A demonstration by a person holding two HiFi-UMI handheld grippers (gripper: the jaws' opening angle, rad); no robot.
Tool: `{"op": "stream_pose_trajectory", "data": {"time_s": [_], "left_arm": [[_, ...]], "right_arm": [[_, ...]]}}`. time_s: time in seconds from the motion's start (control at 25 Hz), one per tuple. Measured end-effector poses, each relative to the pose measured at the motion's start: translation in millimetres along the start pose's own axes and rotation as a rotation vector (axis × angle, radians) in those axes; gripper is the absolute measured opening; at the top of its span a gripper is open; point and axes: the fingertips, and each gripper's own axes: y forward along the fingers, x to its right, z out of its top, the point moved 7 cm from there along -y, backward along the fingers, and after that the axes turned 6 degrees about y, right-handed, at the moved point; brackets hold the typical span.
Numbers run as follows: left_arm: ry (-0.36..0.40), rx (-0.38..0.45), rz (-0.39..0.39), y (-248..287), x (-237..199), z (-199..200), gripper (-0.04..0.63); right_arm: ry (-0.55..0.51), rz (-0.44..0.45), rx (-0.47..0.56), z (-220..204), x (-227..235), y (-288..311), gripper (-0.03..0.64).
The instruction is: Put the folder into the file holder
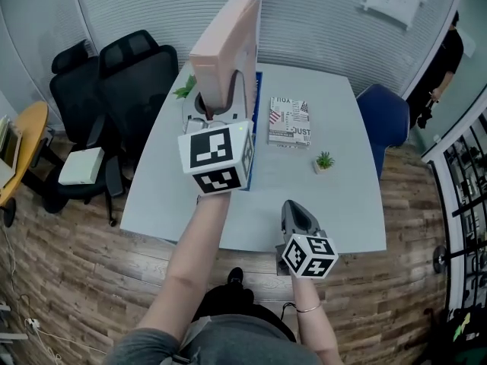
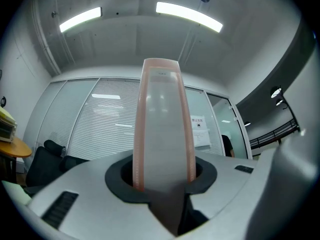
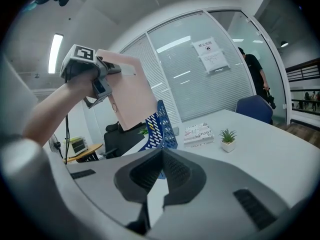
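Right gripper [image 1: 294, 205]: your grey jaws are closed together on nothing, low over the table's [image 1: 342, 204] near edge.
Left gripper [image 1: 221, 109]: clamped on the folder's lower end, raised above mid-table.
Folder [image 1: 226, 44]: thick pale-pink slab, smooth and rigid, held upright in the air just above the file holder.
File holder [image 3: 162, 126]: blue perforated plastic, standing mid-table.
Table: smooth, light grey, with rounded corners.

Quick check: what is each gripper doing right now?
Left gripper: closed on the pink folder.
Right gripper: closed, nothing between its jaws.
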Motion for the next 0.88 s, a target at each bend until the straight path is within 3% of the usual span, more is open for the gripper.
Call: {"op": "stream_pose_trajectory", "data": {"time_s": [0.4,0.88], "left_arm": [[0.016,-0.079,-0.028,30,10,-45,0.152],[0.015,-0.161,-0.027,31,18,-105,0.152]], "right_arm": [[0.017,-0.039,-0.017,0,14,14,0.006],[0.04,-0.078,-0.048,-5,24,28,0.006]]}}
